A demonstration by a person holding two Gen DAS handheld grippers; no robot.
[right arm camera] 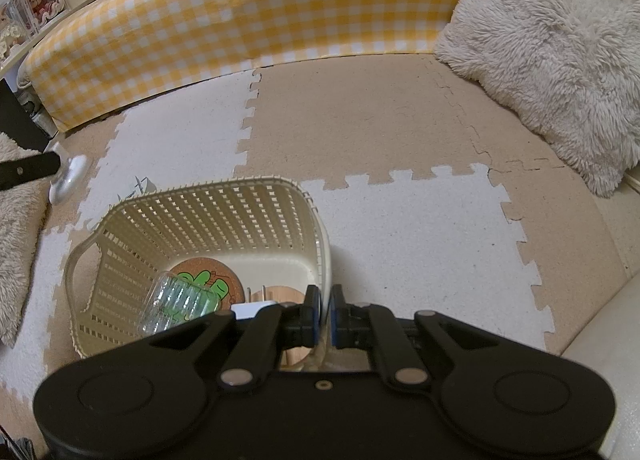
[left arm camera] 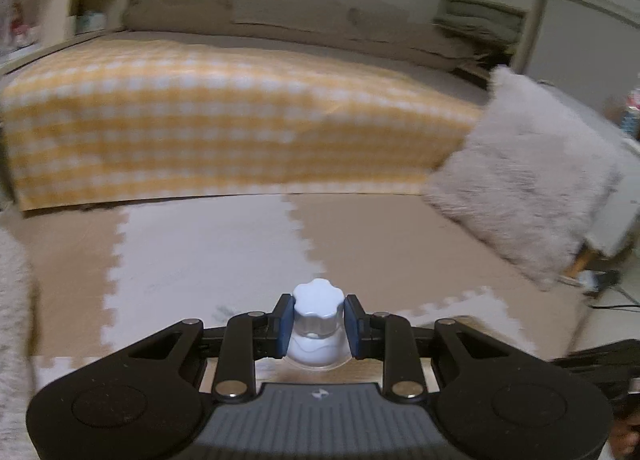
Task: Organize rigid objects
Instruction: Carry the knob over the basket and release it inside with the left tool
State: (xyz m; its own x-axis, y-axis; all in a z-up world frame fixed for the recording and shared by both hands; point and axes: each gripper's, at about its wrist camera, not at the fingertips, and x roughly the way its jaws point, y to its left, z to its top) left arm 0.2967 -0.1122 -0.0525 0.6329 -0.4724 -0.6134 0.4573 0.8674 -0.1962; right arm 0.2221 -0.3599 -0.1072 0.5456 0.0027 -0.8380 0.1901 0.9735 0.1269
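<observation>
In the left wrist view my left gripper (left arm camera: 315, 326) is shut on a small clear bottle with a pale blue scalloped cap (left arm camera: 317, 314), held above the foam floor mat. In the right wrist view my right gripper (right arm camera: 325, 318) is shut on the rim of a cream slotted plastic basket (right arm camera: 200, 216), its fingers either side of the right wall. Inside the basket lie a clear ribbed jar (right arm camera: 176, 306), a round cork coaster with a green print (right arm camera: 218, 280) and a wooden piece (right arm camera: 280, 294).
A yellow-checked mattress edge (right arm camera: 248, 8) runs along the back. A fluffy beige cushion (right arm camera: 552, 60) leans at the right. A silver ladle-like utensil with a black handle (right arm camera: 68, 178) lies on the mat left of the basket. Shelves stand at the far left.
</observation>
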